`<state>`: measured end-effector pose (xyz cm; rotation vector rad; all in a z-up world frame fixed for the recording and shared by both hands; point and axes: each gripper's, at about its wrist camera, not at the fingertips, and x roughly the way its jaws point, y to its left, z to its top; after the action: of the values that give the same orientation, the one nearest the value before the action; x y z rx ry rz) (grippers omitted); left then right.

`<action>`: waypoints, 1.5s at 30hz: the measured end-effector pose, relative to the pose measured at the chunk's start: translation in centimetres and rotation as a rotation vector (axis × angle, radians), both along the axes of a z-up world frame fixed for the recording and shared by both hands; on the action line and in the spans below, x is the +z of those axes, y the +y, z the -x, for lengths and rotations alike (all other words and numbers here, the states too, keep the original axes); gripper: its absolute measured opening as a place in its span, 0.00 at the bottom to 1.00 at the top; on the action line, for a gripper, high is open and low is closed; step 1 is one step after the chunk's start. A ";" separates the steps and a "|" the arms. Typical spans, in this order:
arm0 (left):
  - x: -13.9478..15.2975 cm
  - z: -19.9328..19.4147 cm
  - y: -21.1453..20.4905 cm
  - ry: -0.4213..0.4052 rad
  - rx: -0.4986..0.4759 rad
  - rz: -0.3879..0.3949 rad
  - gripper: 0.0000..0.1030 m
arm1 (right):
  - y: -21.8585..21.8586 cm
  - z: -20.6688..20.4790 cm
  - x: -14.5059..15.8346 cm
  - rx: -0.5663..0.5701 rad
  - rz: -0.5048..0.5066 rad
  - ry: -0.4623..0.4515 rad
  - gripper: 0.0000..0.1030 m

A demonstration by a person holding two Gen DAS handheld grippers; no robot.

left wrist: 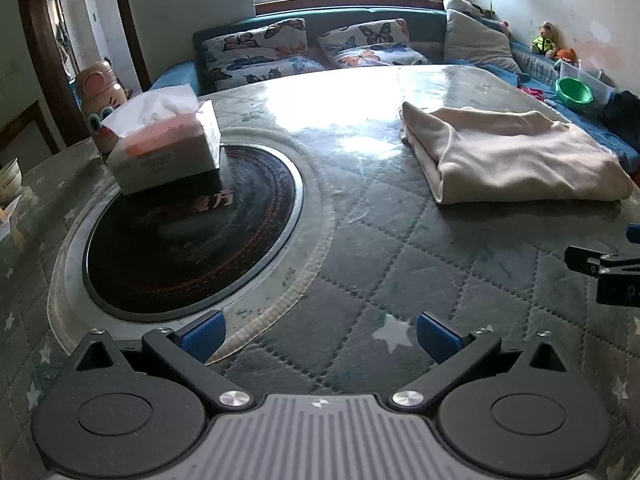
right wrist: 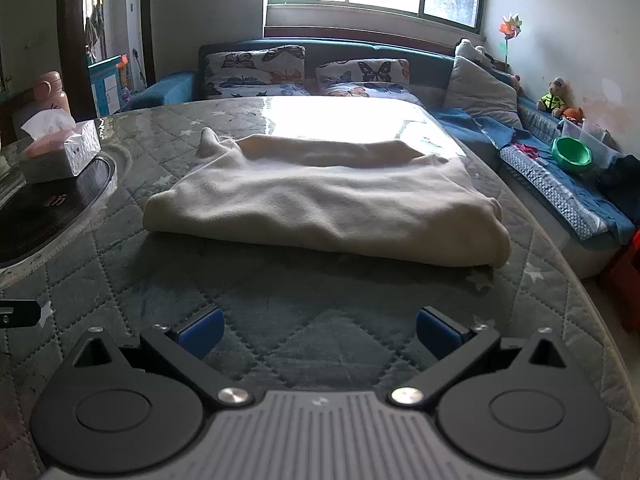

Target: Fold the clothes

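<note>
Both hand-held grippers hover over the quilted table cover with nothing between their blue pads. Right gripper (right wrist: 320, 330) is spread wide, pointing straight at the cream garment (right wrist: 328, 204), which lies just ahead of its fingertips on the table (right wrist: 304, 344) without touching them. That garment is folded into a thick, roughly rectangular bundle of several layers: the edge nearest the right gripper is a rounded fold, the right end bulges where the layers double over, and at the far left corner a small point of fabric sticks up. Its surface is soft and lightly rippled, plain in colour, with no print to be seen.

Left gripper (left wrist: 320, 338) is likewise released, its pads (left wrist: 202, 334) wide apart and holding nothing. From it the garment (left wrist: 512, 156) sits ahead and to the right, well apart from the fingers, showing stacked edges along its left side. Ahead and to the left of this gripper a round black cooktop (left wrist: 192, 228) is set into the table, and a tissue box (left wrist: 168, 148) stands on its far rim. At the right edge of the left wrist view, part of the right gripper (left wrist: 608, 268) shows, near the table surface. Beyond the table, butterfly-print cushions (right wrist: 256, 72) rest on a blue sofa, and a green bowl (right wrist: 572, 154) lies off to the right
</note>
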<state>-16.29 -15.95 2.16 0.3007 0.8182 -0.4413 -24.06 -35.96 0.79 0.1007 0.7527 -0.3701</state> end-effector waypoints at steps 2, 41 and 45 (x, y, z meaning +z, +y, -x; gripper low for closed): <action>0.2 0.2 -0.4 -0.004 -0.010 0.000 1.00 | 0.1 0.0 0.2 0.007 0.002 -0.003 1.00; 2.3 1.3 -1.3 -0.063 -0.028 0.054 1.00 | -1.6 1.1 0.2 -0.064 -0.007 -0.012 1.00; 2.2 1.1 -1.3 -0.064 -0.025 0.050 1.00 | -2.3 1.1 0.0 -0.092 0.002 -0.007 1.00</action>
<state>-17.37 -17.24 4.39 0.2775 0.7408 -0.4731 -25.21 -38.24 0.78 0.1347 0.7423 -0.4575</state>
